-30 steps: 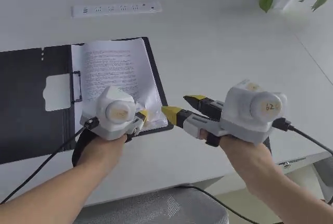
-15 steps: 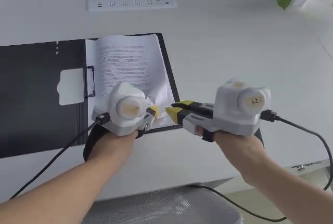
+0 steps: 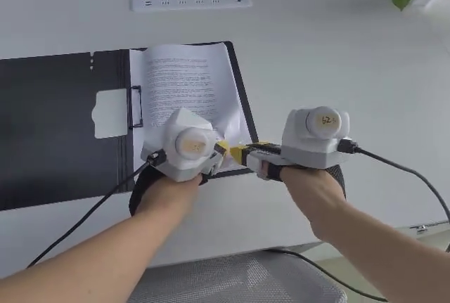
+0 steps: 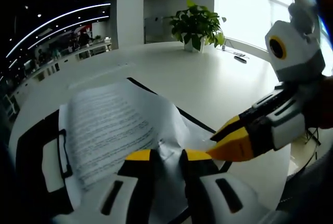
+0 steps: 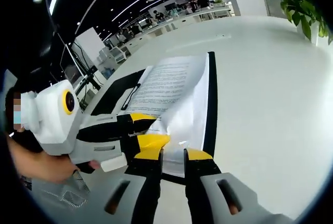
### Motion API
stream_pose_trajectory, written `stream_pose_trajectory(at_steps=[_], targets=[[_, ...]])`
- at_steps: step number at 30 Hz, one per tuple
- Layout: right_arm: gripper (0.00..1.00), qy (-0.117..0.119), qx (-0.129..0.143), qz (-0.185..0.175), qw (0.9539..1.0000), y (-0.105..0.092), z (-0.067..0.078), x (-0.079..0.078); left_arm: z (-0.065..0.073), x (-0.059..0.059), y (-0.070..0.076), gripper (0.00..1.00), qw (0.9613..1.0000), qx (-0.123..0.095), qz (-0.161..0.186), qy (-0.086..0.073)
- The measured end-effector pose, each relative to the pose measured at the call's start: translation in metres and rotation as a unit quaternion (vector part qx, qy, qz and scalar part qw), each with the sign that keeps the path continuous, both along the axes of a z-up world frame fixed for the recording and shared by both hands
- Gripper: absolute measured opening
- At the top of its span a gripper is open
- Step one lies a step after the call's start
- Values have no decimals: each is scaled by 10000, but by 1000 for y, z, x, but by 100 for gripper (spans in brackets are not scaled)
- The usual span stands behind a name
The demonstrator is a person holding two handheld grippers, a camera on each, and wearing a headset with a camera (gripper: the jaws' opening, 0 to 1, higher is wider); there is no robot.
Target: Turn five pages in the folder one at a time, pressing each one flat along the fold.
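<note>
Left hand-held gripper (image 4: pixel 166 155) has its jaws drawn to a narrow slot with the raised lower right corner of the top page (image 3: pixel 184 85) between them, so the corner looks pinched. The right hand-held gripper (image 5: pixel 174 154) points leftward, its tips just beside the other's at that same corner. Its jaws stand almost together, and it cannot be told whether they have hold of the paper. A second ago those jaws were spread wide and hung well to the right of the folder (image 3: pixel 56 134). Half a second ago they had narrowed and come near. The folder lies open near the front edge of the desk (image 3: pixel 337 57), as before, with the page buckled upward by the grippers.
</note>
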State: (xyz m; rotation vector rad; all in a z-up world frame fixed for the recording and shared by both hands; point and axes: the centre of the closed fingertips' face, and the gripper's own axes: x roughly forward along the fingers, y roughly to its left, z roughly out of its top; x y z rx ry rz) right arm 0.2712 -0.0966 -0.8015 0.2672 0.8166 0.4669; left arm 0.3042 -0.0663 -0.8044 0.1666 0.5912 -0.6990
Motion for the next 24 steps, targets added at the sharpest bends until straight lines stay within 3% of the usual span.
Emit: stream_pose_trajectory(at_steps=[2, 9, 13, 24], targets=[[11, -62, 21, 18, 10000, 1, 2, 0, 0, 0, 0, 21, 10000, -6, 0, 7], [4, 135, 180, -188, 9996, -3, -5, 0, 0, 0, 0, 21, 10000, -20, -3, 12], [3, 232, 365, -339, 9985, -3, -6, 4, 0, 0, 0, 21, 10000, -30, -4, 16], [0, 377, 465, -422, 9973, 1, -6, 1, -1, 0, 0, 21, 10000, -39, 7, 36]])
